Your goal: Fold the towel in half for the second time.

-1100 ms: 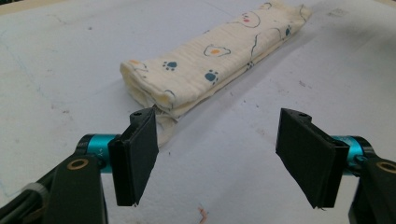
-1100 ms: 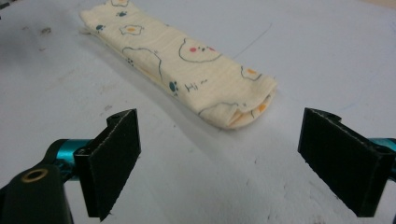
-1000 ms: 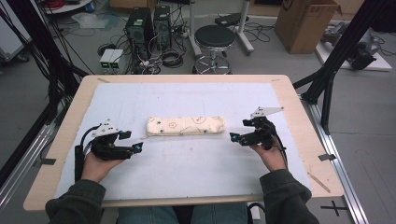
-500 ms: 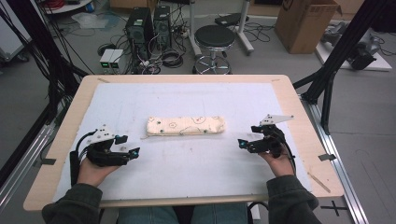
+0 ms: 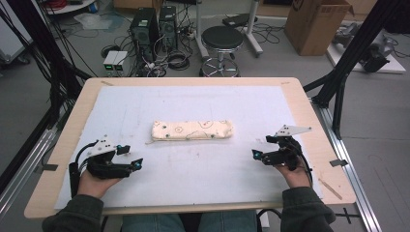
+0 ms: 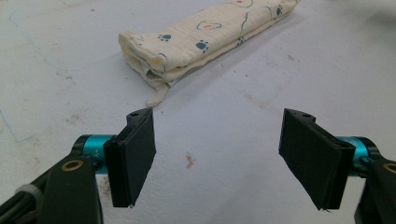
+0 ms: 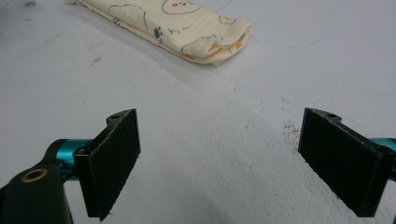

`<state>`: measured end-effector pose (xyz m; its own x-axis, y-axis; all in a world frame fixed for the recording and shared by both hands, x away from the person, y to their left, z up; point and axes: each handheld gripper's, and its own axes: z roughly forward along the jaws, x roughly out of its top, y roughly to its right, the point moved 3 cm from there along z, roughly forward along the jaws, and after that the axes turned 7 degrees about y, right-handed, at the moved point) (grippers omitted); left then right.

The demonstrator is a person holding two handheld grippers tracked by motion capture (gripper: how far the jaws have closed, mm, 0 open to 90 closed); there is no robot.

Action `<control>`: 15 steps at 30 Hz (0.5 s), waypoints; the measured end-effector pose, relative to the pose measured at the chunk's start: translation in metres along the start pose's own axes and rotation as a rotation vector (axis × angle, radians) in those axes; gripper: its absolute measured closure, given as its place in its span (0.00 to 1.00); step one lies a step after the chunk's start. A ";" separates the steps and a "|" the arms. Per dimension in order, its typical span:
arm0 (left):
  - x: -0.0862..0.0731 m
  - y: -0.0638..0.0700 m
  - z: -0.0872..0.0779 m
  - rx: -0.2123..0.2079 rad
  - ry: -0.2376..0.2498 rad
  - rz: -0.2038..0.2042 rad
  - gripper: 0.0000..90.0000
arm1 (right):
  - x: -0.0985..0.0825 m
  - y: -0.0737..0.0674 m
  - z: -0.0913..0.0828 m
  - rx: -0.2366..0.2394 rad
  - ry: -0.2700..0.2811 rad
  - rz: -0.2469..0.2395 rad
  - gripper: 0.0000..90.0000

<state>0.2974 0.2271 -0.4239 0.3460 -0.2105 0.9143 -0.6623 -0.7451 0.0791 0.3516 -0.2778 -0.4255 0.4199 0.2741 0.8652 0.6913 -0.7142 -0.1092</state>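
Observation:
A folded cream cloth point(image 5: 192, 130) printed with paw marks and small animals lies lengthwise at the middle of the white table cover point(image 5: 203, 104). My left gripper point(image 5: 132, 156) rests near the front left, open, its jaws pointing toward the cloth's left end point(image 6: 154, 56), with bare cover between them. My right gripper point(image 5: 262, 147) sits at the front right, also open and holding nothing, a short way from the cloth's right end point(image 7: 219, 39). In both gripper views the black jaws stand wide apart: left gripper point(image 6: 219, 158), right gripper point(image 7: 224, 163).
The wooden table edge point(image 5: 309, 111) frames the cover. Beyond the far edge stand a black stool point(image 5: 222, 41), computer towers point(image 5: 153, 24), cables and a cardboard box point(image 5: 316, 21). Black frame struts point(image 5: 345, 67) rise at the right.
Both grippers have drawn back from the cloth's ends, outward and toward the front edge. The cloth has stayed where it was.

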 end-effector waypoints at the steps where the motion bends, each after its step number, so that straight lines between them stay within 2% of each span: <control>1: -0.001 0.000 -0.001 0.003 -0.002 0.006 0.30 | -0.001 -0.001 -0.001 -0.002 0.001 0.001 0.14; 12: -0.010 0.002 -0.013 0.014 0.007 0.009 0.30 | -0.015 -0.001 -0.013 -0.024 0.022 0.001 0.14; 15: -0.013 0.002 -0.018 0.023 0.015 0.003 0.30 | -0.019 -0.003 -0.016 -0.035 0.007 -0.007 0.14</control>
<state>0.2792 0.2397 -0.4282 0.3334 -0.2036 0.9205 -0.6482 -0.7585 0.0670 0.3319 -0.2910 -0.4341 0.4108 0.2744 0.8695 0.6733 -0.7343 -0.0864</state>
